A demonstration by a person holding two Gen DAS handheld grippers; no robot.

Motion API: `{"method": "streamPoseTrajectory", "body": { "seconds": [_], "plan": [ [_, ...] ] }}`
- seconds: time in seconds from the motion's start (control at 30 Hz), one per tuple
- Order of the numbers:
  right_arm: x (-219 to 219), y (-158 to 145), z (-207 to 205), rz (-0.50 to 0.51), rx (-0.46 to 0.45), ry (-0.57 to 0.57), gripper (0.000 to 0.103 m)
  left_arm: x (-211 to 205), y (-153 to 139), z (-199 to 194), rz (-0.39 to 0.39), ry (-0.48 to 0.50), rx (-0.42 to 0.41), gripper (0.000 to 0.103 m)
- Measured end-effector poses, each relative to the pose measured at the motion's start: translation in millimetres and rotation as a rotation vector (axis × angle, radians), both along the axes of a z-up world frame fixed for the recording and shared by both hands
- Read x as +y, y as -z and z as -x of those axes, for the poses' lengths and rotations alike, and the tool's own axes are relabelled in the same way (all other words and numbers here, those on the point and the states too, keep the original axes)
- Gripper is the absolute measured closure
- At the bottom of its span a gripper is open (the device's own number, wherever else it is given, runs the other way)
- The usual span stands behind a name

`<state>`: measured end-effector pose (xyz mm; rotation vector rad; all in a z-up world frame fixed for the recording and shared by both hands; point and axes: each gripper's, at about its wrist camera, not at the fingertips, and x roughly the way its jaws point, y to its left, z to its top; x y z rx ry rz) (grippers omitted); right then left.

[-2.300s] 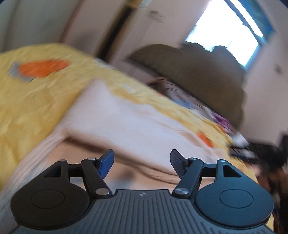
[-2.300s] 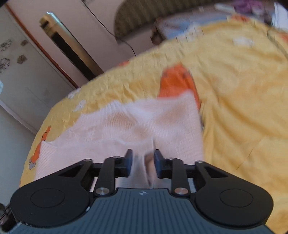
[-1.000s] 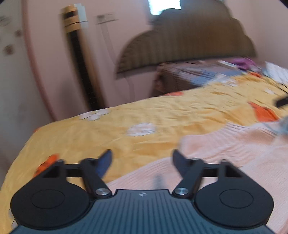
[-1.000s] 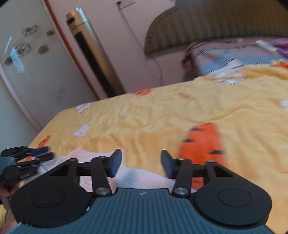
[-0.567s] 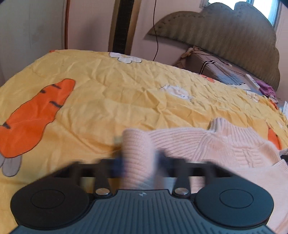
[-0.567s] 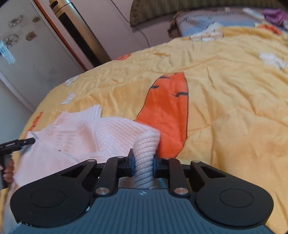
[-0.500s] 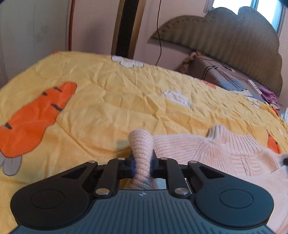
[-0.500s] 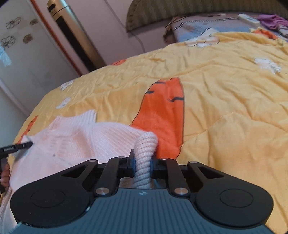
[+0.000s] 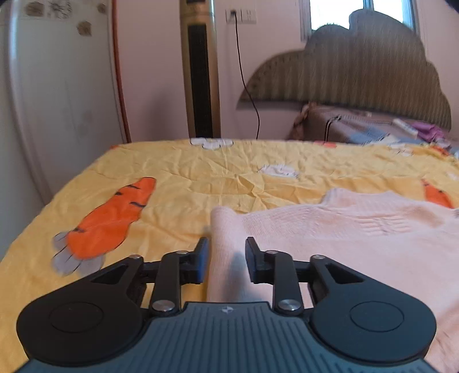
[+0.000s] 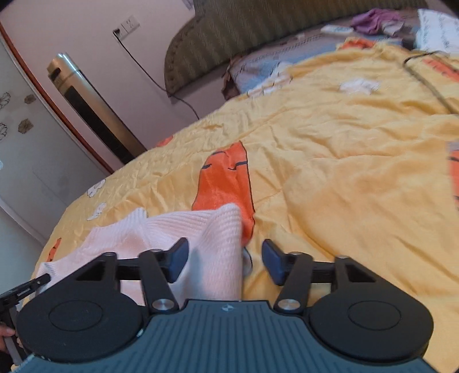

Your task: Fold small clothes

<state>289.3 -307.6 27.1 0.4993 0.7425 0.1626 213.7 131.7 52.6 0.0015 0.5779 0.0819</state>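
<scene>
A pale pink knit sweater [image 9: 358, 226] lies spread on the yellow bedspread [image 9: 229, 175]. My left gripper [image 9: 225, 259] is open, with the sweater's left shoulder edge lying loose between its fingers. My right gripper [image 10: 223, 259] is open wide over the sweater [image 10: 183, 229] at its right shoulder corner, which rests on the bedspread [image 10: 344, 178] between the fingers. The left gripper's tip [image 10: 25, 288] shows at the far left of the right wrist view.
The bedspread has orange carrot prints [image 9: 112, 218] [image 10: 226, 178]. A tall standing air conditioner [image 9: 200, 69] and a wall stand beyond the bed's far edge. A padded headboard [image 9: 358, 71] and pillows with clutter [image 10: 373, 17] lie at the right.
Both grippers were shut on the sweater's shoulder corners half a second ago; now both have opened and let the fabric go. The corners have dropped flat onto the bedspread.
</scene>
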Motion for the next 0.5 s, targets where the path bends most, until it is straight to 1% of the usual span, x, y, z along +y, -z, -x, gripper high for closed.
{"method": "streamPoseTrajectory", "body": {
  "seconds": [0.03,0.07,0.1,0.13,0.17,0.2,0.27,0.3,0.33,0.37,0.43,0.5],
  "plan": [
    [1.2,-7.4,19.1,0.031,-0.024,-0.014,0.039,1.5,-2.0,23.7,0.021,-0.003,-0.005,0.066],
    [3.1,-13.3,38.8,0.063,-0.041,-0.026,0.038,2.3,-1.4,46.9,0.047,-0.007,0.001,0.051],
    [5.4,-18.7,64.8,0.091,-0.054,-0.042,0.035,2.0,1.3,71.9,0.067,-0.011,0.011,0.045],
    [7.1,-20.6,88.0,0.099,-0.059,-0.058,0.029,0.7,4.9,94.3,0.072,-0.016,0.021,0.039],
    [8.5,-19.9,110.7,0.091,-0.056,-0.073,0.027,-2.2,9.4,114.9,0.068,-0.013,0.035,0.039],
    [10.0,-17.0,135.1,0.069,-0.035,-0.085,0.026,-6.2,14.4,133.7,0.049,-0.004,0.055,0.039],
    [14.8,-5.6,170.9,0.025,0.035,-0.1,0.026,-13.7,26.8,162.5,0.005,-0.022,0.102,0.039],
    [18.9,0.9,185.6,0.013,0.074,-0.111,0.026,-14.9,34.3,172.5,0.001,-0.033,0.144,0.039],
    [23.8,5.6,200.0,0.013,0.084,-0.124,0.027,-14.0,39.9,182.6,0.02,-0.044,0.167,0.039],
    [30.2,5.5,218.1,0.036,0.042,-0.128,0.024,-10.8,40.8,195.7,0.056,-0.059,0.141,0.039],
    [37.7,5.6,240.4,0.035,0.036,-0.137,0.021,-5.8,40.6,212.8,0.108,-0.074,0.159,0.04],
    [39.8,5.3,255.3,-0.014,0.048,-0.139,0.02,-3.3,39.5,224.9,0.124,-0.066,0.167,0.04]
  ]
}}
